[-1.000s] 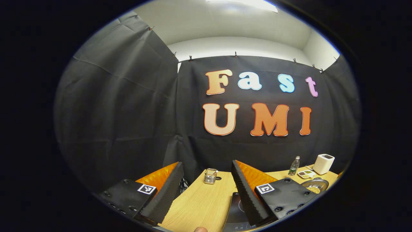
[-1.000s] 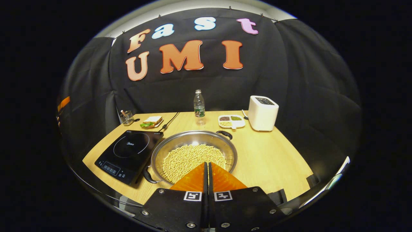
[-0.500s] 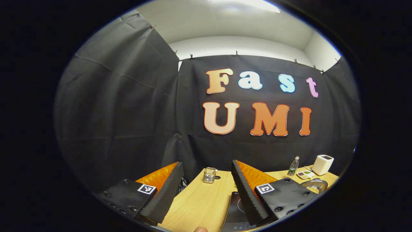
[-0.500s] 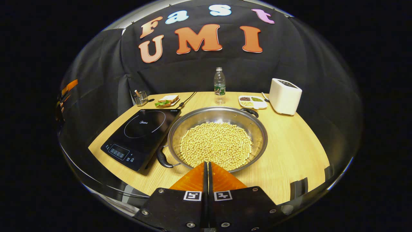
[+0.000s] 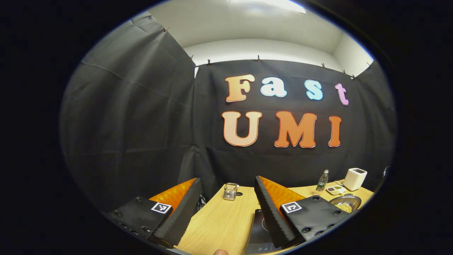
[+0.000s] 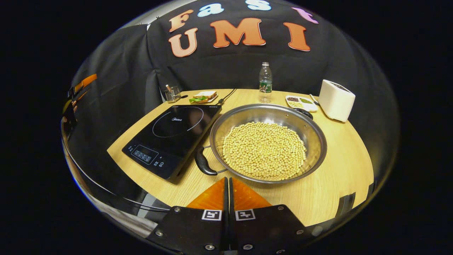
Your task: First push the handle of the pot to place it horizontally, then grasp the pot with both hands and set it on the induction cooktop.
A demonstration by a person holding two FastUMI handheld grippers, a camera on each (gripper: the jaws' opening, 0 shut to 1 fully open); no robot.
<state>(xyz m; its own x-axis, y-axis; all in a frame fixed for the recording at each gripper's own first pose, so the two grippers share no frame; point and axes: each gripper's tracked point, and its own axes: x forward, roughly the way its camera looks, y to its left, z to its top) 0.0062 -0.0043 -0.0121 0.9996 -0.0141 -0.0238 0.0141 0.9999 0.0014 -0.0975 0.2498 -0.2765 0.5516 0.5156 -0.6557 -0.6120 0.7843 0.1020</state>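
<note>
Pot (image 6: 311,141) beside cooktop (image 6: 170,138)

Open tabletop (image 6: 339,170) right of and in front of the pot (image 6: 268,143). Left side hemmed in by the induction cooktop (image 6: 173,136), near handle (image 6: 204,165) just beside its edge (barely a gap). Behind: bottle (image 6: 265,82), divided dish (image 6: 300,103), toaster (image 6: 336,100), set near the rim.

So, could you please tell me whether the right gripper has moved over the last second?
Yes. The right gripper has moved forward and rightwards: in its view the pot and induction cooktop look larger, nearer, and the pot has shifted right.
</note>
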